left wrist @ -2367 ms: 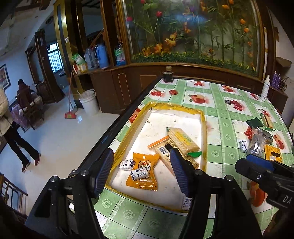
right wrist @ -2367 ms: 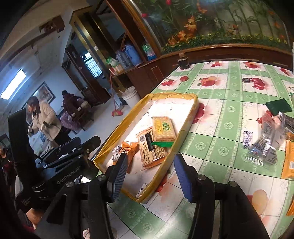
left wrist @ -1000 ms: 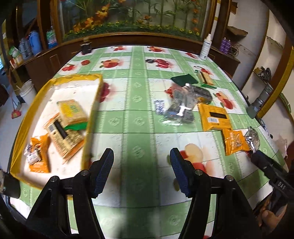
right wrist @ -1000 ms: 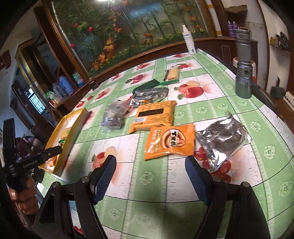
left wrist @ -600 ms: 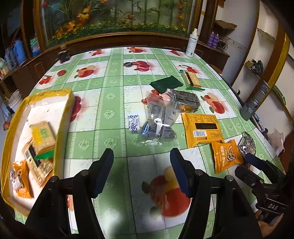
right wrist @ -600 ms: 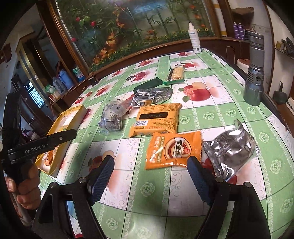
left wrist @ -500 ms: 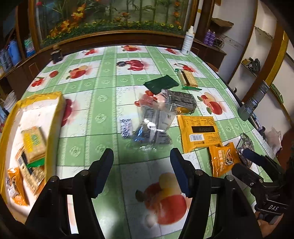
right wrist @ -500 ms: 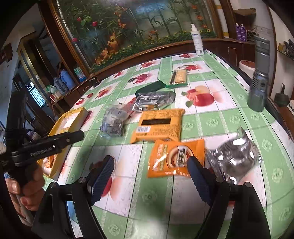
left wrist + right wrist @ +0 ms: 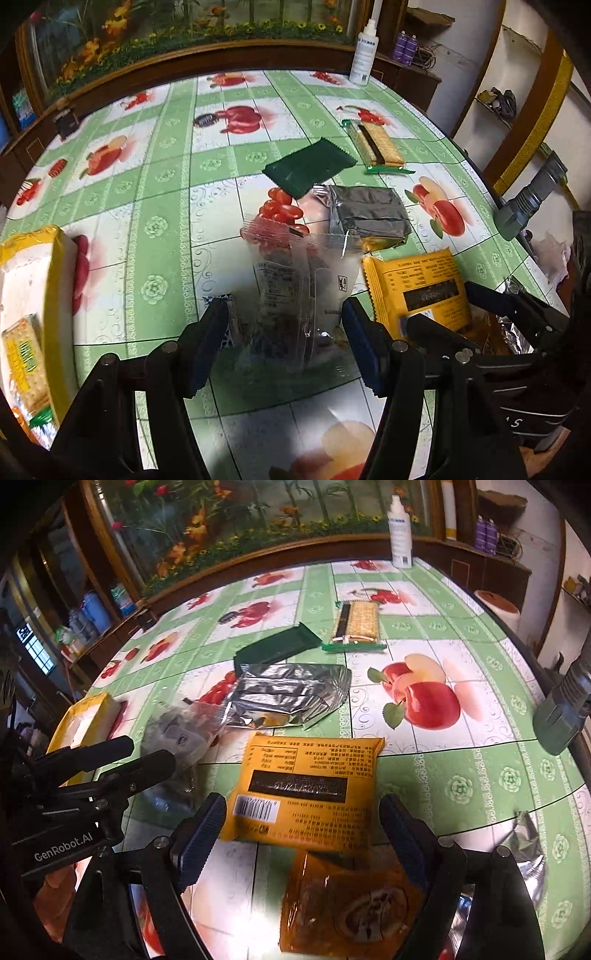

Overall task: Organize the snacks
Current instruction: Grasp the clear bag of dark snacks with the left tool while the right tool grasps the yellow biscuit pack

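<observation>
My left gripper [image 9: 284, 332] is open and low over the table, its fingers on either side of a clear plastic snack bag [image 9: 295, 280] without pressing it. My right gripper [image 9: 303, 823] is open, jaws still opening wide, straddling the near end of a yellow packet [image 9: 306, 786]; an orange pouch [image 9: 351, 904] lies under it. Beyond lie a silver foil bag [image 9: 288, 698], a dark green packet [image 9: 277, 646] and a cracker pack [image 9: 356, 624]. The yellow tray [image 9: 55, 295] with crackers sits at the left. Each gripper shows in the other's view: left gripper [image 9: 149, 751], right gripper [image 9: 439, 304].
A white spray bottle [image 9: 400, 531] stands at the table's far edge. A grey flashlight [image 9: 565, 709] stands off the right edge. Crumpled silver foil [image 9: 532, 849] lies at the near right. A hand [image 9: 55, 893] holds the left gripper. The green fruit-print tablecloth [image 9: 461, 786] covers the table.
Both grippers swung away from the yellow tray to the snack pile and came down close over it. The right jaws spread wider. The clear bag and yellow packet now sit between the fingers.
</observation>
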Available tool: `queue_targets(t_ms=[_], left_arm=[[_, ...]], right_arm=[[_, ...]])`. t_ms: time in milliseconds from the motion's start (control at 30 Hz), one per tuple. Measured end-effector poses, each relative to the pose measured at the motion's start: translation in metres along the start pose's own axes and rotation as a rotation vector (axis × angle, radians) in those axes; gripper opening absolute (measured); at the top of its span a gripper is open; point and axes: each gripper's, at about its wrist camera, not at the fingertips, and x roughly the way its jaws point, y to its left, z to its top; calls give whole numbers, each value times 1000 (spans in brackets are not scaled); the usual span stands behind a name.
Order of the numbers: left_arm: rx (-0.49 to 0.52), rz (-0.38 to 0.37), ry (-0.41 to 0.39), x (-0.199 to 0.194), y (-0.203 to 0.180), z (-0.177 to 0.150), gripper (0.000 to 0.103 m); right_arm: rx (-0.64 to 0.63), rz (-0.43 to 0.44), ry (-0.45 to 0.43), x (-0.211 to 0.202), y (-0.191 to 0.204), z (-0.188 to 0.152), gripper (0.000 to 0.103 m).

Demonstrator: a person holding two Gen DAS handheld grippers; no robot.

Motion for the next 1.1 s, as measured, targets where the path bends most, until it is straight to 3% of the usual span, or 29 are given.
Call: queue_targets(t_ms=[67, 267, 333, 400, 467, 667, 700, 733, 800, 967, 1033, 1100], left_arm=[[1, -25, 18, 7, 3, 0, 63], [98, 12, -12, 14, -4, 5, 64], [111, 8, -2, 16, -7, 8, 73], [130, 47, 0, 19, -11, 9, 73], [142, 97, -9, 20, -12, 6, 47], [57, 120, -23, 3, 11, -2, 41], [34, 120, -34, -5, 16, -4, 41], [5, 118, -52, -16, 22, -6, 41], [-33, 131, -83, -34, 29, -10, 41], [-114, 166, -174, -85, 43, -30, 41], [-137, 193, -208, -103, 47, -40, 41], [-167, 207, -233, -118, 51, -48, 41]], right_arm=[[9, -4, 11, 6, -1, 1, 87], [-48, -91, 21, 14, 5, 4, 92], [-68, -112, 29, 16, 4, 5, 95], [-82, -128, 32, 17, 4, 4, 97], [-99, -141, 33, 19, 8, 3, 98], [-147, -179, 11, 24, 18, 2, 97], [-152, -172, 1, 22, 20, 2, 92], [-156, -166, -10, 20, 21, 2, 79], [-154, -174, -32, 15, 23, 3, 64], [-124, -113, -82, -5, 22, -2, 49], [-113, -64, -108, -17, 24, -4, 31], [-109, -32, -126, -28, 27, -6, 23]])
